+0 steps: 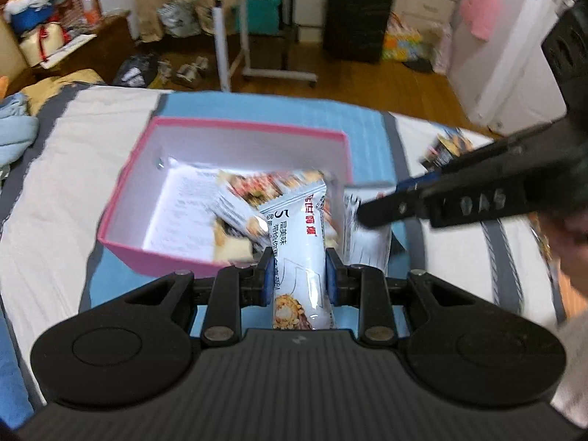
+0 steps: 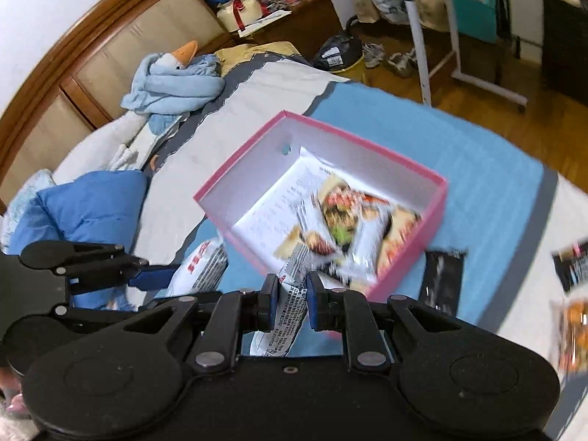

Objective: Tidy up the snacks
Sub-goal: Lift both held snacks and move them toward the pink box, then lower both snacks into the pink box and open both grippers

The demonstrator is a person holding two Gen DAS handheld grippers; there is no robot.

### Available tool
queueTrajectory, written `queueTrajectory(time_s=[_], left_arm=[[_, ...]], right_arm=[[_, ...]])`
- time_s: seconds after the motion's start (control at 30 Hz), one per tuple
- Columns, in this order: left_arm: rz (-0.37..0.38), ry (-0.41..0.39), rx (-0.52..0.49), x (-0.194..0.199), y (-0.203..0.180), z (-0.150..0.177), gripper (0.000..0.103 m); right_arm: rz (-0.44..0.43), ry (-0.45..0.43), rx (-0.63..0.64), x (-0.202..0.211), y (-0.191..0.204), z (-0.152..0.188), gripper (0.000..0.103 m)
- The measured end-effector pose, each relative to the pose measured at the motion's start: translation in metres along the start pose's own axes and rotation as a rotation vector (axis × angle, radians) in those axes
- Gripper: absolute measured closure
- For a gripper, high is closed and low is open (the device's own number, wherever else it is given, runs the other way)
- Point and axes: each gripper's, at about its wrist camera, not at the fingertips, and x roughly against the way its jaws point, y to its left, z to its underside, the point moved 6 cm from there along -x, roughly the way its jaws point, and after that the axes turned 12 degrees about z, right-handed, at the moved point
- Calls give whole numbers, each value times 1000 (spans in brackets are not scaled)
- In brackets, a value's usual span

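A pink box (image 1: 235, 125) with white inside walls sits on the blue sheet, and several snack packets (image 1: 257, 191) lie in it on a printed paper. My left gripper (image 1: 298, 270) is shut on a white snack packet (image 1: 299, 242) with red lettering, just over the box's near right corner. From the right comes my right gripper (image 1: 371, 215), carrying its own white packet (image 1: 367, 246). In the right wrist view my right gripper (image 2: 290, 288) is shut on a silver-white printed packet (image 2: 288, 316) near the box (image 2: 323, 128) front corner. The left gripper (image 2: 154, 275) and its packet (image 2: 202, 268) are at lower left.
A black packet (image 2: 441, 279) lies on the blue sheet (image 2: 477, 169) right of the box, with more packets (image 2: 573, 264) at the right edge. A blue towel with a goose plush (image 2: 172, 84) and a blue jacket (image 2: 92, 205) lie left. A rolling desk (image 1: 235, 36) stands beyond the bed.
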Motion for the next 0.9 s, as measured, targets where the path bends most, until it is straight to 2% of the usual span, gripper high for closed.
queueTrajectory(time_s=[0.27,0.5,0.6,0.73,0.9], left_arm=[[-21,-89,132,-47,63,-32,77],[-35,-75,234,-86,103,-28,75],[-35,-96,291,-91,116,-22,72],[-13,-105,322,-91,122,-18,60],[21,-120,234,-65,97,-15,49]], right_arm=[[155,-48,128,-57,9,-47,83],[183,-61,164,-102,10,-58,80],[187,-77,154,-114,8,-58,76],[196,-117,122,-111,0,-57,70],[166,-154,101,-75,-11,-49,58]])
